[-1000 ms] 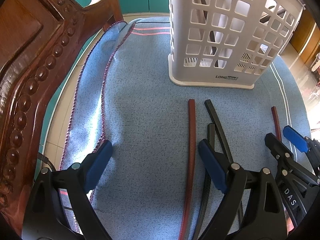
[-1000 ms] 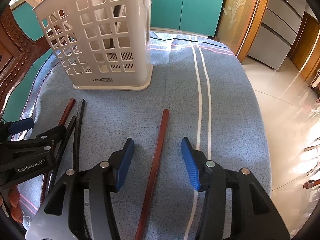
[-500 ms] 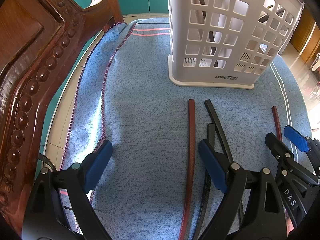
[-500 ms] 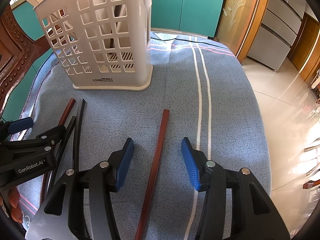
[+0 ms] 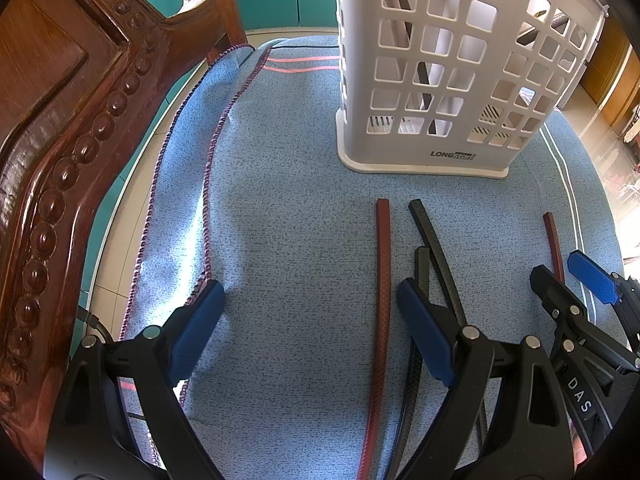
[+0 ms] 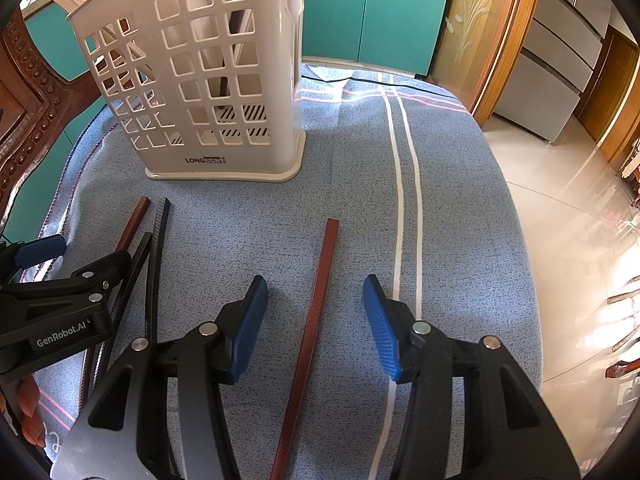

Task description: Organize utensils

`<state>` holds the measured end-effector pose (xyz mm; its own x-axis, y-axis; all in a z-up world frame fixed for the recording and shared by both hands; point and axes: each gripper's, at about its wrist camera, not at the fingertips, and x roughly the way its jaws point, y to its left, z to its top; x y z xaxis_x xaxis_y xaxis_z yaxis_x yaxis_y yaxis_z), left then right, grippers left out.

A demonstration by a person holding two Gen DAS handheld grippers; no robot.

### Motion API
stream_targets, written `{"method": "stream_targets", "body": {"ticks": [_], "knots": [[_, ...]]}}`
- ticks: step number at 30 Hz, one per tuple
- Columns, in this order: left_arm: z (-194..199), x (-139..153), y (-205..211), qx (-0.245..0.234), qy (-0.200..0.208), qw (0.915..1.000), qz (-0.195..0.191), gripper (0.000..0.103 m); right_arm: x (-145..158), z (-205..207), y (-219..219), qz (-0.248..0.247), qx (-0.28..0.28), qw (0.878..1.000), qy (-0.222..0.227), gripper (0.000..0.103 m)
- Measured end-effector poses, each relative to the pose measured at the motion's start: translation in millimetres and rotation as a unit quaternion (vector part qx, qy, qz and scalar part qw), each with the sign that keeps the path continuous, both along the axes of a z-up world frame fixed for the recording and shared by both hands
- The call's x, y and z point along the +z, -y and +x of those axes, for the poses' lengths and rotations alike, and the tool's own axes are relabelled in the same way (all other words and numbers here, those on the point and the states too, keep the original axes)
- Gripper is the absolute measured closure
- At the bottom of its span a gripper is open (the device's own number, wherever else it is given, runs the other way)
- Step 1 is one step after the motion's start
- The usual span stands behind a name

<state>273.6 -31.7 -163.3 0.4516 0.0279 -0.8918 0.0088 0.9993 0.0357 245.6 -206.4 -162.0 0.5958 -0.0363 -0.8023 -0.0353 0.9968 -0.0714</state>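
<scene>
While both tools hang low over the blue woven cloth (image 6: 460,208) that covers the counter, the right hand-held gripper (image 6: 316,320) has its blue pads spread apart on either side of a red-brown chopstick (image 6: 316,304), which lies flat on the cloth between them with neither pad touching it; the jaws are released and grasp nothing. The left hand-held gripper (image 5: 308,328) stands wider still, released and empty, with bare cloth under most of its gap. Just inside its right pad lies a second red-brown chopstick (image 5: 382,280), and two black chopsticks (image 5: 434,240) run beneath and beside that pad, one crossing over the other near it. All four sticks lie on the cloth with their far ends pointing toward a white plastic lattice utensil basket (image 5: 452,80), which stands upright at the back of the cloth and is apart from them. Through its square holes, dark sticks show leaning inside; how many I cannot tell. In the left wrist view a carved dark wooden chair back (image 5: 60,160) rises along the left edge of the cloth. In the right wrist view teal cabinet doors (image 6: 368,8) stand behind the counter and a pale tiled floor (image 6: 560,220) spreads to the right.
</scene>
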Motion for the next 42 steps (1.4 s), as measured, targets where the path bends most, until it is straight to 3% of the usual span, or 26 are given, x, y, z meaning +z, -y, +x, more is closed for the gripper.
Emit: {"method": "stream_targets", "body": {"ticks": [26,28,33,38,40,42], "knots": [[-1.7,4.0,3.3,-0.004,0.001,1.0000,0.002,0.016,2.3,-0.1,-1.1,-0.009,0.001,1.000,0.007,0.054],[-1.6,5.4,3.5,-0.010,0.000,0.9999,-0.003,0.022,2.7,-0.4,-1.2,-0.005,0.005,1.000,0.006,0.059],[-5.9,11.8,15.0,-0.040,0.002,0.9991,-0.016,0.054,3.3,-5.6,-11.3,-0.003,0.018,1.000,0.004,0.074],[-7.5,13.0,20.2,-0.051,0.001,0.9984,-0.023,0.064,3.1,-7.3,-14.1,0.008,0.026,1.000,0.000,0.085],[-7.6,14.4,20.6,-0.052,0.002,0.9984,-0.024,0.075,3.0,-6.9,-13.8,0.009,0.025,1.000,0.000,0.090],[-8.0,15.6,21.4,-0.055,0.002,0.9982,-0.023,0.094,2.8,-7.0,-13.9,0.011,0.023,1.000,0.001,0.094]]}}
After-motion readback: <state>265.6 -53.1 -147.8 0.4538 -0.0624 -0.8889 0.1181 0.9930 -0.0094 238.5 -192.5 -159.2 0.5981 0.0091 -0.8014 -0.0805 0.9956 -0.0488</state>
